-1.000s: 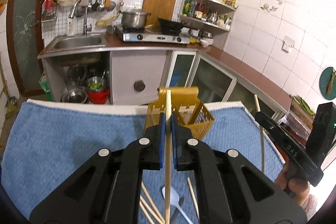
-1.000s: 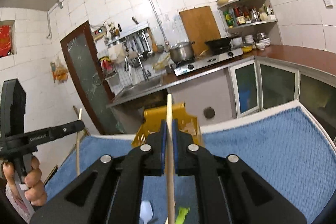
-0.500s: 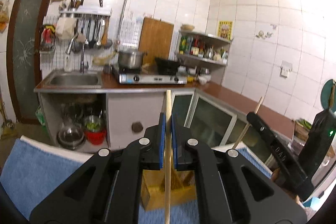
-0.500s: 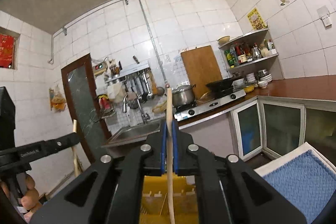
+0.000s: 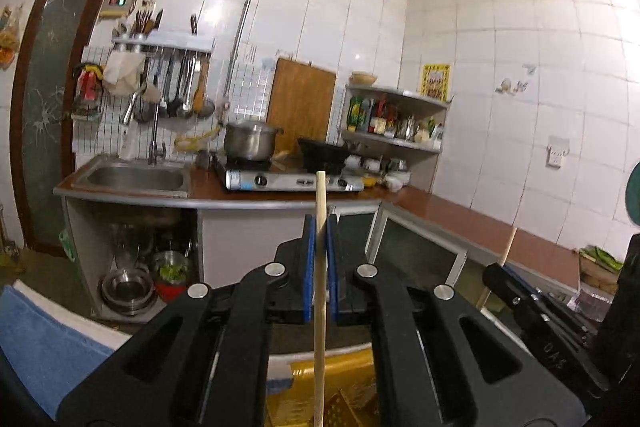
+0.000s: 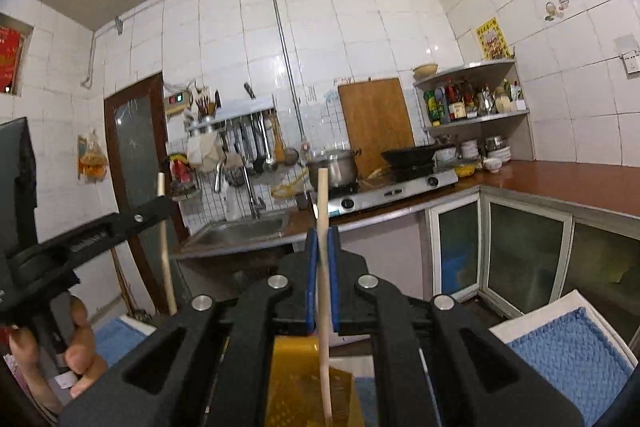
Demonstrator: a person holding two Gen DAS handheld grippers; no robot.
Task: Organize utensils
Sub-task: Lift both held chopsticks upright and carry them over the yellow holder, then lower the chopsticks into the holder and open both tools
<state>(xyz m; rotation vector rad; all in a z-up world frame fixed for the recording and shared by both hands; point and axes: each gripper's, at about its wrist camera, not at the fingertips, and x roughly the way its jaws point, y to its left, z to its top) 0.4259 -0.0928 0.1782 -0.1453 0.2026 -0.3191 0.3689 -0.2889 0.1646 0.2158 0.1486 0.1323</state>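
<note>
Your left gripper (image 5: 320, 267) and right gripper (image 6: 322, 277) each clench one chopstick (image 5: 319, 307); the yellow basket (image 6: 298, 383) is mostly hidden below.

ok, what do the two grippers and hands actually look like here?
Both are matte black plastic linkage grippers with round silver pivot pins and blue pads on the fingers. Left gripper; right gripper. In the left wrist view the right gripper's side bears embossed lettering, unreadable. The bare left hand grips a black handle; no sleeve or cables visible.
</note>
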